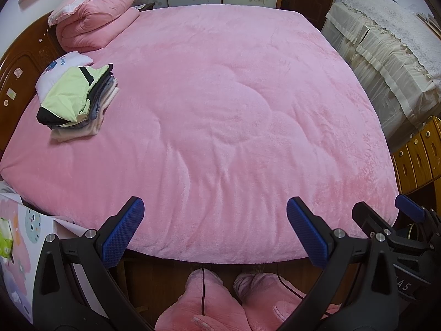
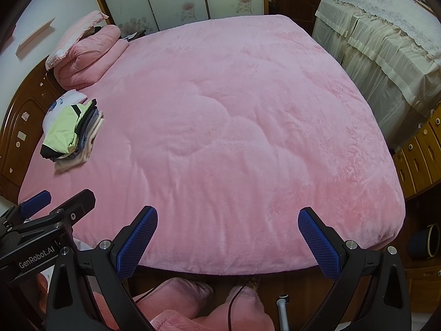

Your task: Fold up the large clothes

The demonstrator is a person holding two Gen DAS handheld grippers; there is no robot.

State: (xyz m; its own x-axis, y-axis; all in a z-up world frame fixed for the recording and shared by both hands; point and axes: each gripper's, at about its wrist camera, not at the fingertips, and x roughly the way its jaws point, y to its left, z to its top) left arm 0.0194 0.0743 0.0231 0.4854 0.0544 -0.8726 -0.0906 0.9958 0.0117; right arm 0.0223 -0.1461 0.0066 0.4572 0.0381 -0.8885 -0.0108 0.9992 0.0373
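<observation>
A stack of folded clothes [image 1: 75,99], light green and black on top, lies at the left side of the pink bed cover [image 1: 226,104]; it also shows in the right wrist view [image 2: 71,135]. My left gripper [image 1: 215,215] is open and empty, above the bed's near edge. My right gripper [image 2: 227,222] is open and empty beside it, to its right. The right gripper's fingers [image 1: 408,208] show at the right of the left wrist view. The left gripper's fingers [image 2: 37,197] show at the left of the right wrist view. No unfolded garment lies on the cover.
A rolled pink quilt [image 1: 96,19] and pillow sit at the head of the bed by the wooden headboard [image 1: 19,77]. Covered furniture [image 1: 386,55] and wooden drawers [image 1: 421,154] stand right. Pink slippers [image 1: 220,303] and a cable are on the floor below.
</observation>
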